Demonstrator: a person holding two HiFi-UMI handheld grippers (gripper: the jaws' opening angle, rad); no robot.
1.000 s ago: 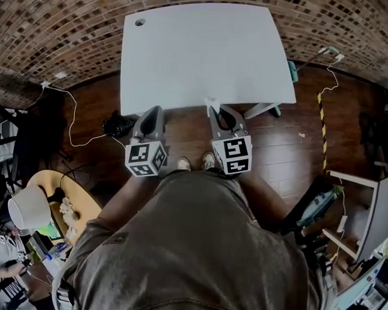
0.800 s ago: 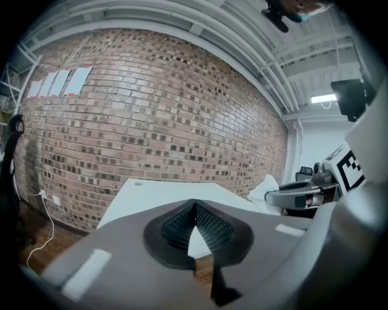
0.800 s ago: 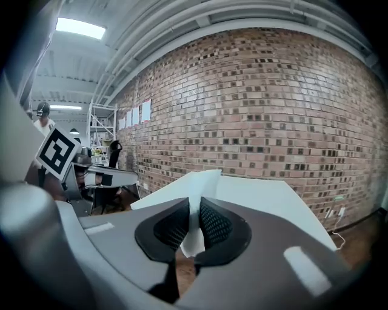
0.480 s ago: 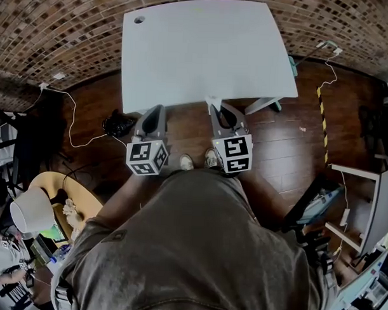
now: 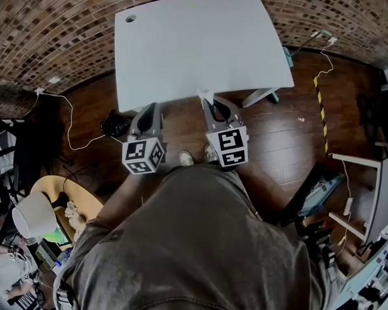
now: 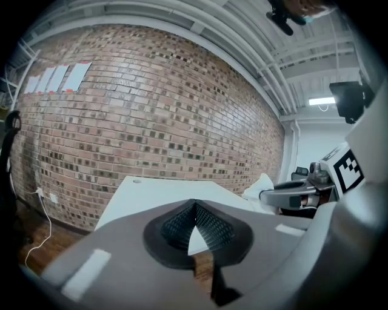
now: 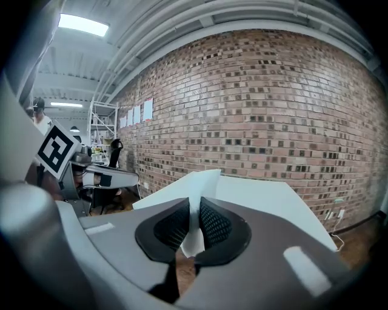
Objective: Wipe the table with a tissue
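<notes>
White tissue (image 7: 195, 192) stood upright, pinched between the ribbed black pads of the right gripper (image 7: 194, 212). Its top edge rose above the jaws and a lower corner hung just below them. From the head view, the tissue (image 5: 204, 94) showed as a small pale scrap at the tip of the right gripper (image 5: 208, 102), level with the near edge of the white table (image 5: 197, 49). Whether it touched the tabletop could not be told. In the left gripper view the tissue (image 6: 262, 184) appeared off to the right as a white peak above the other gripper's grey arm.

The left gripper (image 6: 194, 209) had its jaws pressed together at the tips, with nothing between them. In the head view the left gripper (image 5: 149, 109) sat beside the right one, over the floor just short of the table's near edge. Each gripper carried a cube with black and white square markers.

The tabletop was bare, with a small round hole (image 5: 131, 18) near its far left corner. A red-brown brick wall (image 5: 52, 25) ran behind the table, and dark wooden floor (image 5: 290, 142) lay around it. The person's olive-brown shirt (image 5: 191, 246) filled the lower picture, with the toes of two shoes (image 5: 186, 158) showing beneath the grippers. A white cable (image 5: 71, 124) trailed across the floor to the left.
</notes>
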